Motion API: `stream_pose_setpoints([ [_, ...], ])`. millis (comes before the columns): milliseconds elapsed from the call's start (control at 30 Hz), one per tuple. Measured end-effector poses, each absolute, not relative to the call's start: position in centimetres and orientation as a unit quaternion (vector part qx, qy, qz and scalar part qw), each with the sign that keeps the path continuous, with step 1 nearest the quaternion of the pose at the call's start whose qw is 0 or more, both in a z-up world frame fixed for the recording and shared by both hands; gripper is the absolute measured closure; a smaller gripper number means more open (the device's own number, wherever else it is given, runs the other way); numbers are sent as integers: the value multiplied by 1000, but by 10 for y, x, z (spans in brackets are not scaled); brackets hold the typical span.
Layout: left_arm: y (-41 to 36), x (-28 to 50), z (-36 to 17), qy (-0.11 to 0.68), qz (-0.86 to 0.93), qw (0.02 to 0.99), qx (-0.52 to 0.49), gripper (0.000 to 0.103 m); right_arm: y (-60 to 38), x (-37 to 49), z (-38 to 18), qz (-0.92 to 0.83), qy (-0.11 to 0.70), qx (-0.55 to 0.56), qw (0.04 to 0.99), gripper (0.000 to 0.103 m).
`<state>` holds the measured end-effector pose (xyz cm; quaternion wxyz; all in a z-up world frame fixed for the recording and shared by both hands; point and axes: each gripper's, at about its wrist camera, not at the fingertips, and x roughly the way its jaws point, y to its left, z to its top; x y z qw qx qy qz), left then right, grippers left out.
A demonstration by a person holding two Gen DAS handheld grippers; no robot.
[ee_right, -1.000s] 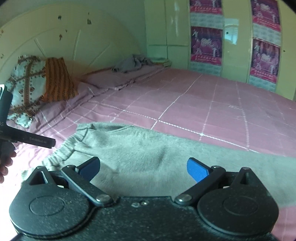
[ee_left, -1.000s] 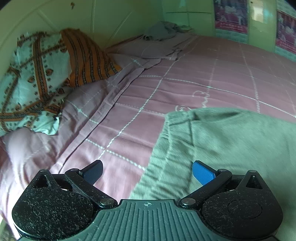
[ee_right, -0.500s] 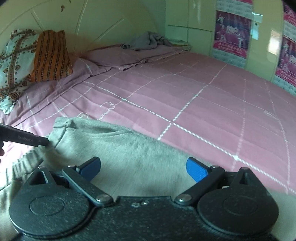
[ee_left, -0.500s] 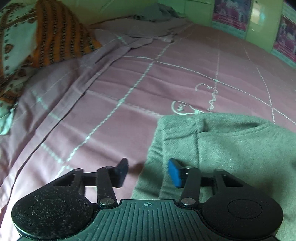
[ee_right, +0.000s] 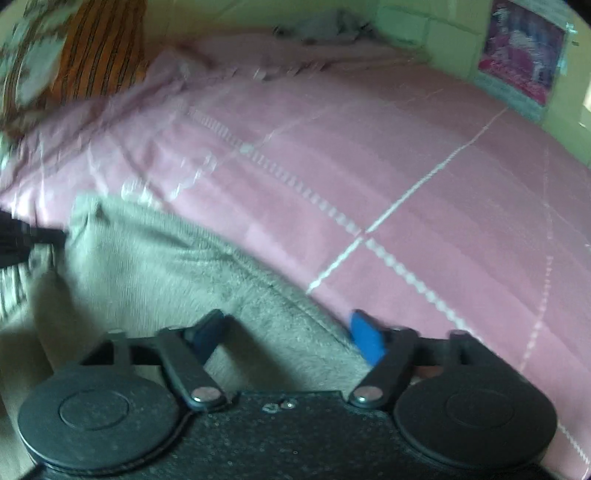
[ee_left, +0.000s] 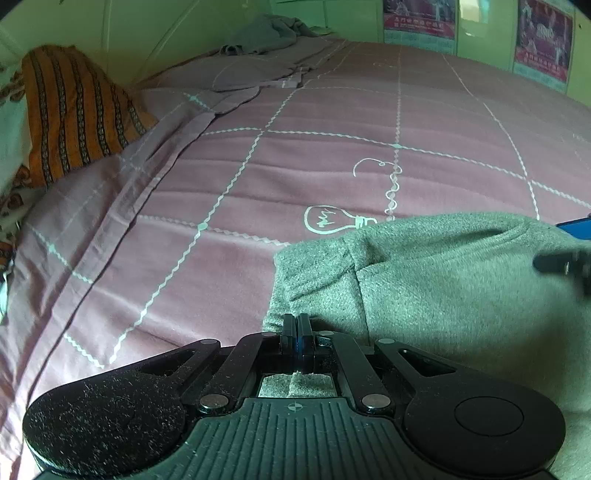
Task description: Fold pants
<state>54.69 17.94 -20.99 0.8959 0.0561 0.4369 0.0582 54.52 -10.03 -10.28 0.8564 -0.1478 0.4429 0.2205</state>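
The grey fleece pants (ee_left: 461, 288) lie spread on the pink quilted bedsheet with white grid stitching (ee_left: 295, 177), filling the lower right of the left wrist view and the lower left of the right wrist view. The left gripper (ee_left: 296, 325), at the bottom centre of its frame, is clamped on the left edge of the pants, a ridge of grey cloth pinched between its pads. The right gripper (ee_right: 288, 332) sits over the pants' far edge, its jaws closing with the fleece between the blue pads, not yet pressing. An orange striped pillow (ee_left: 77, 110) rests at the upper left, and a crumpled grey garment (ee_left: 266, 35) lies at the top by the headboard.
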Motion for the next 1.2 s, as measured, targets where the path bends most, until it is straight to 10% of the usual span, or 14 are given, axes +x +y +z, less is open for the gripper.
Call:
stream_pose_setpoints([
  [67,182,546,-207,441,66,894,42,103,-98,541,-100,221,438,-133,861,76],
  [167,192,539,-196,453,81,888,-19,103,-96,517,-88,212,418,-152,870,91],
  [667,223,364,-158,522,18,842,-139,102,-75,214,-51,261,388,-168,868,86],
  [1200,245,293,-187,499,10,791,-354,102,-163,183,-76,125,482,133,857,78],
])
